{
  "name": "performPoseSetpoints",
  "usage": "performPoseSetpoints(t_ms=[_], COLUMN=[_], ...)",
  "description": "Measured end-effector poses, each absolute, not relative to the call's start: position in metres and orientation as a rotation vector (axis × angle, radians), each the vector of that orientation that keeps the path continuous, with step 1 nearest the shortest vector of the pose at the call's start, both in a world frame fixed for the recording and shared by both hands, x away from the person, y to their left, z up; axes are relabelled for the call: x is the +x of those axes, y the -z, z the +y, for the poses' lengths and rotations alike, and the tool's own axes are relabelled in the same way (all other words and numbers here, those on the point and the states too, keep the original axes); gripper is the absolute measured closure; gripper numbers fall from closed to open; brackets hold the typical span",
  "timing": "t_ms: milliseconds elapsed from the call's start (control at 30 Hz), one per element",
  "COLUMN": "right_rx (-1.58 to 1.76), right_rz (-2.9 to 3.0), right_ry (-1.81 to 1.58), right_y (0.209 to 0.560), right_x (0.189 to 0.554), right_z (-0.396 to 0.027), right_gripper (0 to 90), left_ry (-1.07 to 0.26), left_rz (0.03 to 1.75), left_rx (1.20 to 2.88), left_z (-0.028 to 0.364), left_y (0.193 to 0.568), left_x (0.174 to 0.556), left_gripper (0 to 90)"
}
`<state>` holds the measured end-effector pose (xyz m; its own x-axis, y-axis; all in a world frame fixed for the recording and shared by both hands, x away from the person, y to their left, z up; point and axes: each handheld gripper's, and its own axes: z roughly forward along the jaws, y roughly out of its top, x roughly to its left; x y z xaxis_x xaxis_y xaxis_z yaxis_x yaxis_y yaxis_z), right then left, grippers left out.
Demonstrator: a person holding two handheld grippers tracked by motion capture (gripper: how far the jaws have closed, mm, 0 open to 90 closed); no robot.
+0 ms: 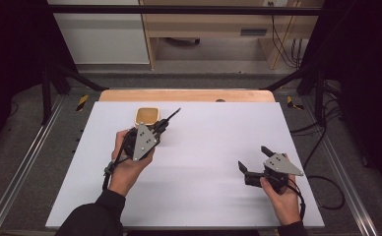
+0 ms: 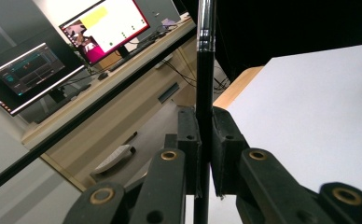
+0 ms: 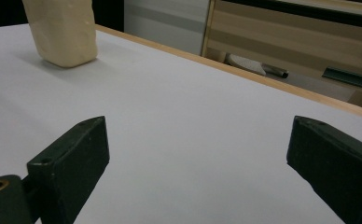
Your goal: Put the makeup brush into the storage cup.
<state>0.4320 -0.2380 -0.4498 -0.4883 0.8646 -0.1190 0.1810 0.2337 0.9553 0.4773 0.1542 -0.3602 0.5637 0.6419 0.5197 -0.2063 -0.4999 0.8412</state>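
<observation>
A black pen (image 1: 172,117) is clamped in my left gripper (image 1: 160,127), which is shut on it over the back left of the white table (image 1: 204,147). Its free end points away and to the right. In the left gripper view the pen (image 2: 205,70) stands upright between the two jaws of the left gripper (image 2: 205,140). A cream, square-mouthed holder (image 1: 146,116) stands just behind that gripper. My right gripper (image 1: 253,158) hovers low at the front right, open, with nothing between its jaws. In the right gripper view the holder (image 3: 62,32) stands far off at the upper left, beyond the right gripper (image 3: 198,158).
The table's wooden far edge (image 1: 186,95) runs along the back. Beyond it stand a wooden desk (image 2: 123,93) with lit monitors (image 2: 107,25) and dark frame bars. Cables (image 1: 322,142) lie on the floor to the right.
</observation>
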Motion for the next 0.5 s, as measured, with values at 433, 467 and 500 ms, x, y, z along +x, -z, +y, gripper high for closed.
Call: performPoseSetpoints(t_ms=[433, 467, 500], right_rx=[0.885, 0.887, 0.884], right_rz=[1.778, 1.774, 1.775], right_ry=[-1.282, -1.288, -1.298], right_y=[0.456, 0.456, 0.457], right_x=[0.425, 0.424, 0.423], right_z=[-0.246, -0.246, -0.246], right_gripper=[7.3, 7.3, 7.3], left_ry=[-1.08, -1.077, -1.075], left_rz=[0.418, 0.425, 0.431], left_rx=[1.783, 1.777, 1.777], left_z=[0.164, 0.165, 0.166], left_y=[0.356, 0.355, 0.354], left_x=[0.483, 0.483, 0.484], left_gripper=[83.5, 83.5, 83.5])
